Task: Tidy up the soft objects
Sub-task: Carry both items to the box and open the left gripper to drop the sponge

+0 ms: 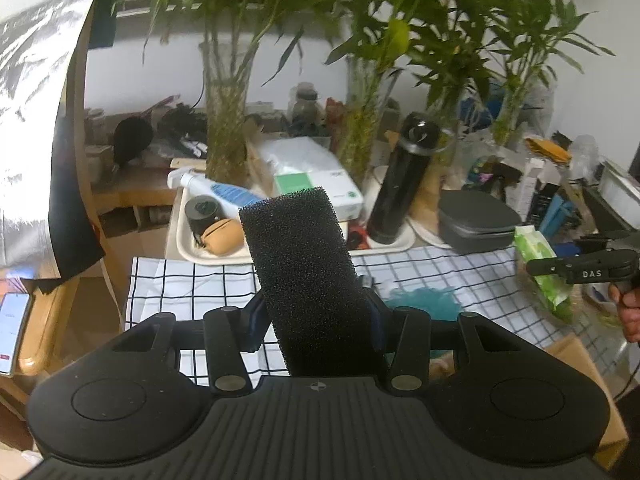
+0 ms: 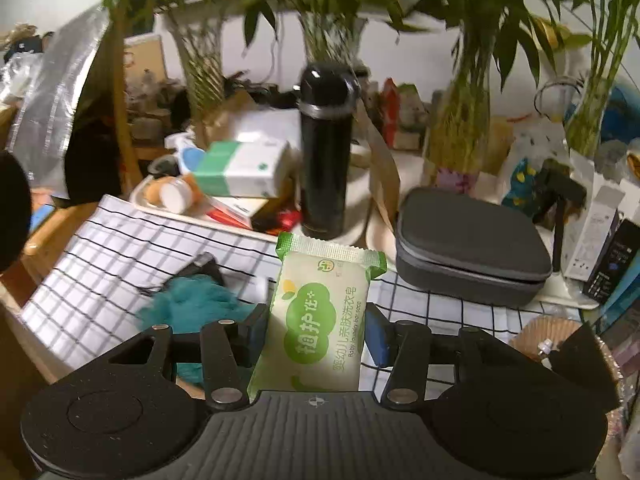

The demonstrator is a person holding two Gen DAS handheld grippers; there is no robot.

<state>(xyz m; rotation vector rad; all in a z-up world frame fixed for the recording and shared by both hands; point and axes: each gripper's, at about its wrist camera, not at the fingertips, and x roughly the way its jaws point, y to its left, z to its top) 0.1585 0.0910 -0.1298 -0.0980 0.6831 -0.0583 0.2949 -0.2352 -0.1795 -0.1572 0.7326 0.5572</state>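
My left gripper (image 1: 316, 326) is shut on a black foam sponge block (image 1: 304, 264), which stands up between the blue pads above the checked cloth (image 1: 192, 284). My right gripper (image 2: 318, 330) is shut on a green-and-white soap packet (image 2: 320, 320) and holds it above the same cloth (image 2: 120, 248). A teal fluffy item (image 2: 196, 300) lies on the cloth left of the packet; it also shows in the left wrist view (image 1: 424, 300). The right gripper and its packet (image 1: 540, 264) show at the right edge of the left wrist view.
A white tray (image 1: 188, 248) behind the cloth holds a black flask (image 1: 404, 184), a green-white box (image 1: 316, 176) and small items. A grey zip case (image 2: 472, 248) sits to the right. Glass vases with bamboo (image 1: 226, 120) stand behind. A phone (image 1: 12, 332) lies far left.
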